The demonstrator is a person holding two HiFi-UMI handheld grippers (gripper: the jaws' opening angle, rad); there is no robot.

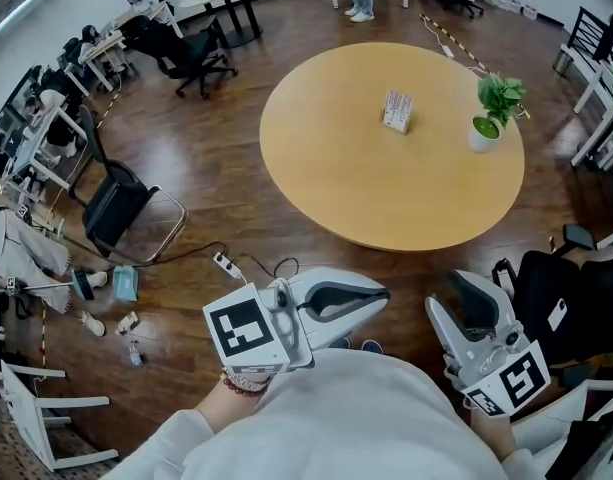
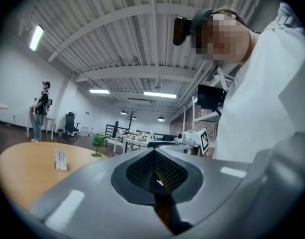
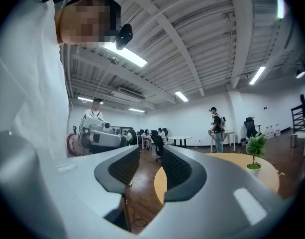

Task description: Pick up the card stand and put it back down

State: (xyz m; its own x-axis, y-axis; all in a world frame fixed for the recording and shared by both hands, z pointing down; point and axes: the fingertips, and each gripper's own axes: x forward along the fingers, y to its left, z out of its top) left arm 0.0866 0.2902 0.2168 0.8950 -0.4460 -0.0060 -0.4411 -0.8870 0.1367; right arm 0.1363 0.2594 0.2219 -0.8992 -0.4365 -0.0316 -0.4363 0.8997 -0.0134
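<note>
The room is bright and evenly lit by long strip lights point(image 3: 130, 55) on the white ribbed ceiling; in both gripper views they burn out to pure white. In the head view the dark wooden floor point(image 1: 216, 158) carries a soft sheen, and the round table point(image 1: 336, 178) casts only a soft shadow under its near rim. All three views are fisheye: straight lines bow, and the gripper views end in a black circular vignette. The left gripper point(image 2: 154, 171) and right gripper point(image 3: 147, 171) loom soft and out of focus near the lens, with pale glare patches on their grey shells; the background is sharper
</note>
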